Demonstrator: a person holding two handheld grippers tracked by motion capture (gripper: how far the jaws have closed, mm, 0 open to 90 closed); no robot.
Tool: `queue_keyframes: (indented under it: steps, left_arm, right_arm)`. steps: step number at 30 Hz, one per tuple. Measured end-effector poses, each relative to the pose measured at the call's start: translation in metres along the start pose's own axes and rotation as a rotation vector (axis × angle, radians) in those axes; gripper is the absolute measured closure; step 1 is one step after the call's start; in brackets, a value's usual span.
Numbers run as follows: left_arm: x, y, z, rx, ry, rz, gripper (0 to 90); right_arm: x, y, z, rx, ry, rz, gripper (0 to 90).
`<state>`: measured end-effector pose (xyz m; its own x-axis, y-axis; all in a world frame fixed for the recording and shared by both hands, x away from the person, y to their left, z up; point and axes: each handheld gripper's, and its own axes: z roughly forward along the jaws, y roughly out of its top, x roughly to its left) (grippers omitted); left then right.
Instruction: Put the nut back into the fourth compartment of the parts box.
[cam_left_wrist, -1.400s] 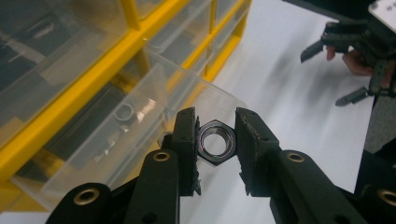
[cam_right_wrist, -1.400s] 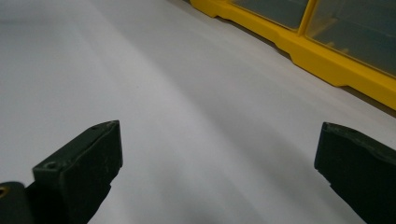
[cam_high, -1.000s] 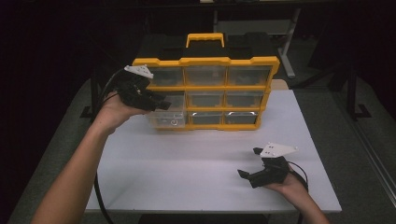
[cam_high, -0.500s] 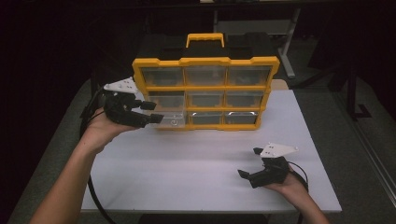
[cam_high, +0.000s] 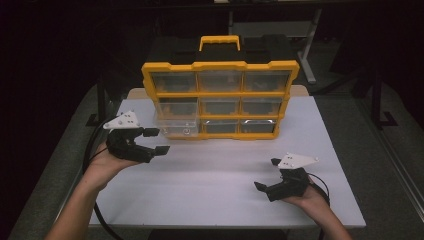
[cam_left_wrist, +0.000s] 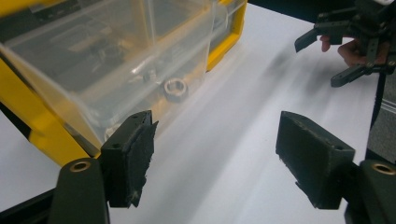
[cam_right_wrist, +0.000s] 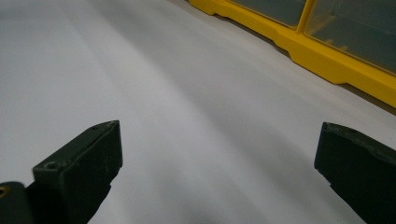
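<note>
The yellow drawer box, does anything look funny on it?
Yes. The bottom-left clear drawer of the yellow organizer sticks out, while the other drawers sit flush. The left gripper hangs open beside it, with a metal nut showing inside.

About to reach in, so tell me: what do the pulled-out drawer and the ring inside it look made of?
Drawer: clear, glossy plastic by the look; contents show through its walls. Ring: probably metal, grey with a dull sheen, perhaps a nut; too blurred to be sure.
</note>
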<state>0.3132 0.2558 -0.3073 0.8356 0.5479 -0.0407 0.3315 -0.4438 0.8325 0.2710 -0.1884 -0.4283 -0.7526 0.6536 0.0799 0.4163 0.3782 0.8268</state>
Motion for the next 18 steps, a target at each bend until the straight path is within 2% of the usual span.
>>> queue_keyframes:
  steps: [1, 3, 5, 8, 11, 12, 18]
  left_arm:
    - [0.0, -0.006, 0.002, -0.015, 0.001, -0.022, 25.8]
    - [0.0, -0.016, 0.006, -0.022, 0.007, -0.025, 22.8]
    - [0.0, -0.024, 0.008, -0.011, 0.016, -0.012, 19.6]
    - [-0.004, -0.038, 0.011, -0.026, 0.041, 0.004, 15.4]
    - [-0.005, -0.051, 0.013, -0.055, 0.051, -0.002, 12.0]
    - [-0.006, -0.057, 0.015, -0.072, 0.052, -0.018, 11.1]
    - [-0.007, -0.08, 0.025, -0.077, 0.06, -0.021, 3.7]
  right_arm:
    - [0.0, 0.0, 0.0, 0.001, 0.0, -0.001, 0.3]
    - [0.0, 0.0, 0.0, 0.0, -0.001, 0.0, 0.3]
    - [-0.001, 0.0, -0.001, -0.005, 0.0, -0.002, 0.3]
    - [-0.001, 0.0, -0.001, -0.004, -0.001, 0.0, 0.3]
    - [-0.001, 0.0, 0.0, -0.004, -0.001, -0.001, 0.3]
    - [-0.001, 0.0, 0.0, -0.006, -0.001, -0.002, 0.3]
    - [-0.001, 0.0, 0.0, -0.005, -0.001, 0.0, 0.3]
